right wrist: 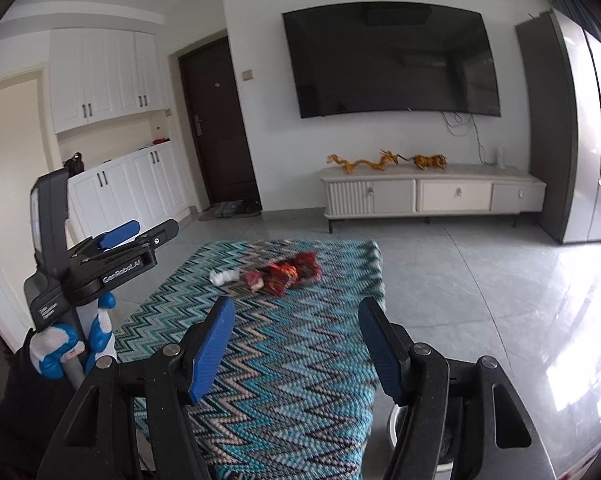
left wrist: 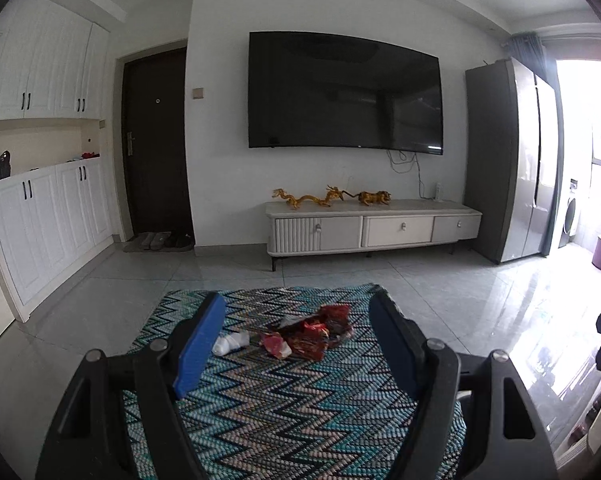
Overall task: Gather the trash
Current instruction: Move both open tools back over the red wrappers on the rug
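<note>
Both grippers, left and right, stood half open and empty; the red wrappers and white wad lay ahead near the rug's far edge, nearer the left.

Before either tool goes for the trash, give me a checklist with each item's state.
1. Left tool open with nothing between its pads: ok.
2. Right tool open, nothing held: ok.
3. Red wrappers in plain sight on the zigzag cloth: ok.
4. White crumpled paper lies apart, to the left of the wrappers: ok.
5. Tools touching the trash: not ok, both hang short of it.
6. Bin to drop trash into: cannot tell.
</note>
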`<state>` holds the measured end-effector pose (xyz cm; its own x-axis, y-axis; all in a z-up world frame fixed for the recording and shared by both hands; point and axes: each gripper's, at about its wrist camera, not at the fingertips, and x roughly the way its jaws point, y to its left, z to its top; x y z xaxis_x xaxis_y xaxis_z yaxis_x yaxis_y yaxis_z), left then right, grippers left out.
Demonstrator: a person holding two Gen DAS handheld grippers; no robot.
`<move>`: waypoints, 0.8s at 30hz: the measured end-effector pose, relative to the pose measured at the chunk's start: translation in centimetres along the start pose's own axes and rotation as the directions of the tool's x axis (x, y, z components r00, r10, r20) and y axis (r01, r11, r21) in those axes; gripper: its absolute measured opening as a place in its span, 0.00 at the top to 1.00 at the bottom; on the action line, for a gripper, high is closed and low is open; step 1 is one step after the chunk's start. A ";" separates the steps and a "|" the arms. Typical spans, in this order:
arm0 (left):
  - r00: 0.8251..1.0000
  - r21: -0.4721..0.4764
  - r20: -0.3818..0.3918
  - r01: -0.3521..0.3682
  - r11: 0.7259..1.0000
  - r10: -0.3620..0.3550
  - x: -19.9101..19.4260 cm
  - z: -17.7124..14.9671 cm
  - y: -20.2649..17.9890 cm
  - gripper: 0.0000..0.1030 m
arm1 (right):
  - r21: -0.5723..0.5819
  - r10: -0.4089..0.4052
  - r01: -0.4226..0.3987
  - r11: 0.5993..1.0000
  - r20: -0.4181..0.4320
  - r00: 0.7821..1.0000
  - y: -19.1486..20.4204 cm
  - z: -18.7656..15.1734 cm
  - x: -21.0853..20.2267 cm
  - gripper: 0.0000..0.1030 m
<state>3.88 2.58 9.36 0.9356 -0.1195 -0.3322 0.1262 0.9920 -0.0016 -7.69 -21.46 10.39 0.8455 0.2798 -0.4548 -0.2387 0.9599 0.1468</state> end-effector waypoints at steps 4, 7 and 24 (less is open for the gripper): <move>1.000 -0.029 0.016 -0.021 0.999 0.021 0.5 2.4 2.5 0.29 | -0.052 0.046 -0.045 0.998 0.034 0.998 2.0 3.2 0.2 0.40; 1.000 -0.022 0.024 -0.009 1.000 0.009 1.2 4.6 3.5 0.29 | -0.094 0.073 -0.067 0.993 0.059 0.996 3.5 5.7 0.6 0.40; 0.985 -0.006 -0.175 0.016 1.000 -0.016 15.8 2.9 6.7 0.37 | -0.045 0.118 -0.120 0.992 -0.044 0.992 0.9 8.1 15.3 0.40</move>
<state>20.47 7.25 6.83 0.8615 -0.1268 -0.4916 0.1387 0.9903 -0.0123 8.90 -16.47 10.71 0.7898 0.3912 -0.4724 -0.3594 0.9193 0.1604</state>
